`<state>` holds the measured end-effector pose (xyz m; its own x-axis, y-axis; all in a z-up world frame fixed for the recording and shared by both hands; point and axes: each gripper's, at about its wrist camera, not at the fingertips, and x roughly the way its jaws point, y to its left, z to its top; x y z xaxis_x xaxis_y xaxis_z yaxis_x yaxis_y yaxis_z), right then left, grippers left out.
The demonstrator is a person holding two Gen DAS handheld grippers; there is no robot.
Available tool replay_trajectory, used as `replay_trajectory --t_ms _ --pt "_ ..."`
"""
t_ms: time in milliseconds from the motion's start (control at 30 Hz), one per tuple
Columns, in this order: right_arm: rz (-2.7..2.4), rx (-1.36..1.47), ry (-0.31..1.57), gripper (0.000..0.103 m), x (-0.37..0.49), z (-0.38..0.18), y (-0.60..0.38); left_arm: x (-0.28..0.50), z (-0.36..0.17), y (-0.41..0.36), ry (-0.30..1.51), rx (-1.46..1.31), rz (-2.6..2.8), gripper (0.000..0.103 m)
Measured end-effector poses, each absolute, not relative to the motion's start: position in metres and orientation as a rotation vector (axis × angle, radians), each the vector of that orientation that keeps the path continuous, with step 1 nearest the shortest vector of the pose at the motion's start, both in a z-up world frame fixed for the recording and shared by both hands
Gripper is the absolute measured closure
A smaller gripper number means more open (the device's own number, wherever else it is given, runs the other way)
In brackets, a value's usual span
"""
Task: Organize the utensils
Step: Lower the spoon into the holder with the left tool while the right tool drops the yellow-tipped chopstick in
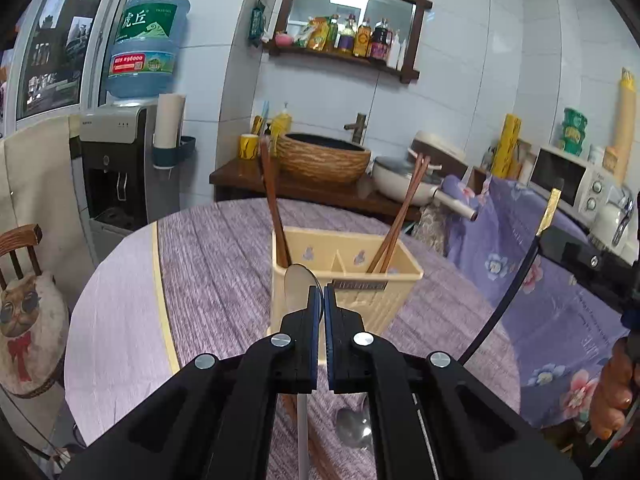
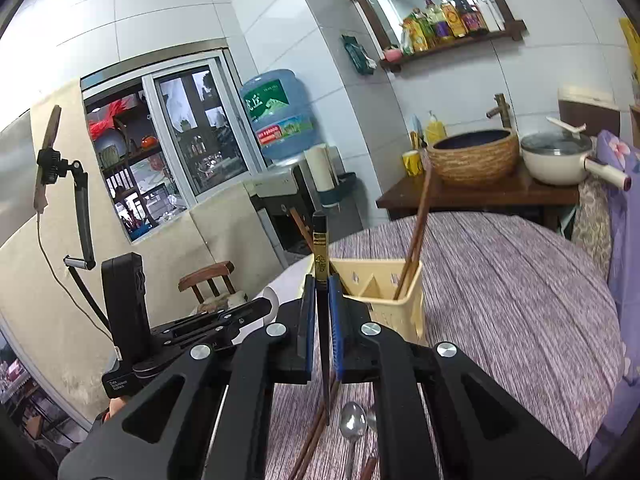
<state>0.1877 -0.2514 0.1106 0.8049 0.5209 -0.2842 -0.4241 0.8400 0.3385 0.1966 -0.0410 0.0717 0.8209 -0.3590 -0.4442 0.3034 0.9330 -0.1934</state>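
water jug (image 1: 148, 44) label 虎丘, phone 96000

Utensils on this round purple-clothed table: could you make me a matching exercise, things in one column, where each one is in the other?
Things:
1. shiny metal spoon with the round bowl
2. black chopstick with the gold band
3. brown wooden chopsticks
4. second metal spoon

Places:
A. lying flat on the tablecloth
B. clamped in the left gripper
C. standing in the cream plastic utensil holder
D. clamped in the right gripper

Pairs: 1-B, 2-D, 3-C, 4-A
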Motion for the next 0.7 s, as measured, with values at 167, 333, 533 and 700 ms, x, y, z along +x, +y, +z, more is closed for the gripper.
replay_trajectory --t_ms 167,333,533,700 --pt "0.514 0.215 0.327 0.095 0.195 0.142 -0.244 0.209 0.111 -0.041 0.398 -0.152 -0.359 0.099" --pt "0.493 0.225 0.257 0.095 0.212 0.180 -0.246 0.234 0.152 -0.040 0.257 -0.213 -0.362 0.099" --pt "0.407 0.180 0.165 0.095 0.238 0.211 -0.247 0.270 0.161 -0.049 0.149 -0.240 -0.386 0.099" --pt "0.381 0.159 0.171 0.095 0.263 0.195 -0.240 0.289 0.136 -0.057 0.158 -0.238 -0.389 0.099"
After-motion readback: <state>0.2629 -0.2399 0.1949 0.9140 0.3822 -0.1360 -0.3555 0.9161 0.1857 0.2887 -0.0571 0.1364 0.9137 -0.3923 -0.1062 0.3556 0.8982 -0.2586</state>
